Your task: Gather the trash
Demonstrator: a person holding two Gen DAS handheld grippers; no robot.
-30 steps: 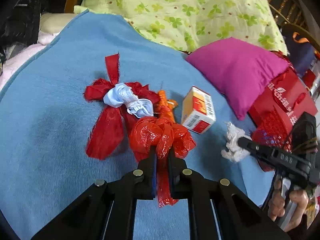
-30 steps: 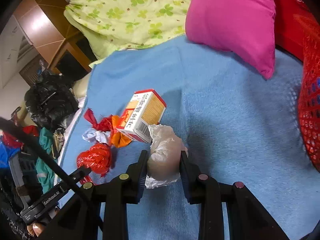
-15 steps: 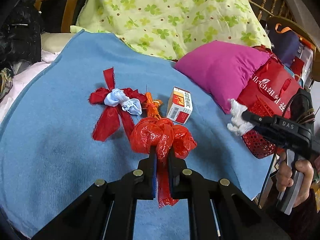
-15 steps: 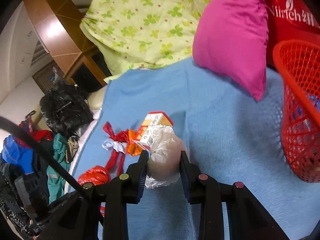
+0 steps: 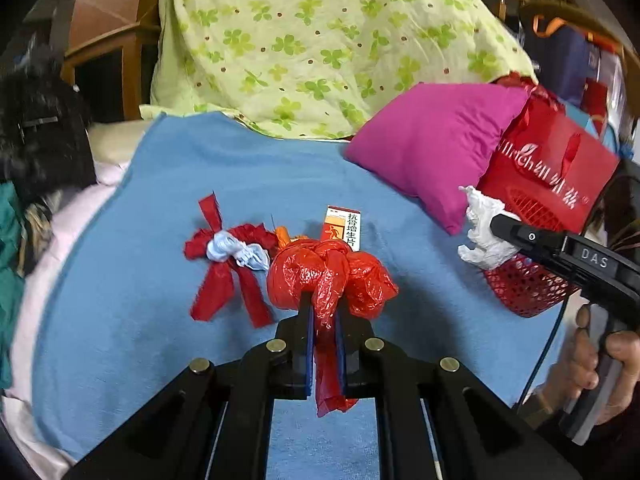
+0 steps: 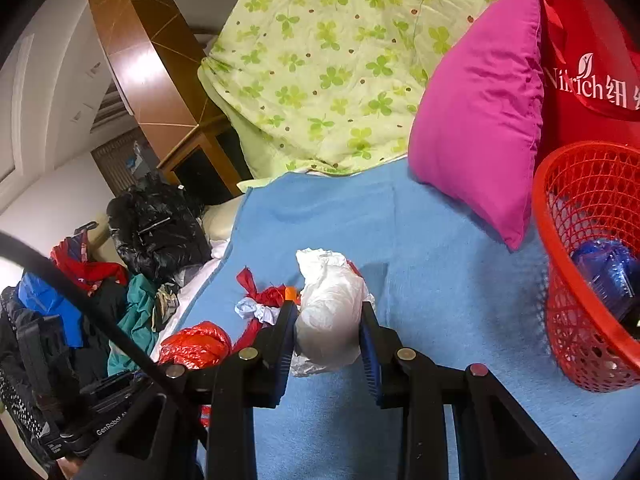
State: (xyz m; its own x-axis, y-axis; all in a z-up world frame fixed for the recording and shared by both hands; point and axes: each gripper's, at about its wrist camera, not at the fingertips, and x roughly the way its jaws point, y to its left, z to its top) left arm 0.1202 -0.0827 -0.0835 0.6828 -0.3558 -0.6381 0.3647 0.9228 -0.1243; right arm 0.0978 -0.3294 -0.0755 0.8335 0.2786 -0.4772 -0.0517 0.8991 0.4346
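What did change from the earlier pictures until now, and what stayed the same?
Both tools rose off the blue blanket with their loads: the left tool carrying the red plastic bag, the right tool carrying the white plastic wad toward the red mesh basket. Unchanged: both grips, and the medicine box and red ribbon lying on the blanket.

Left gripper (image 5: 322, 312) was clamped shut, pads pinching a thin strip of crumpled red plastic bag (image 5: 332, 276) between the fingertips; the bag's bulk bulged past the tips and a tail hung down behind the pads. Right gripper (image 6: 329, 320) was closed on a wadded white plastic bag (image 6: 330, 306), jaws held apart by its bulk, the wad sticking out beyond the fingertips. In the left wrist view the person's hand (image 5: 600, 364) gripped the right gripper's handle.
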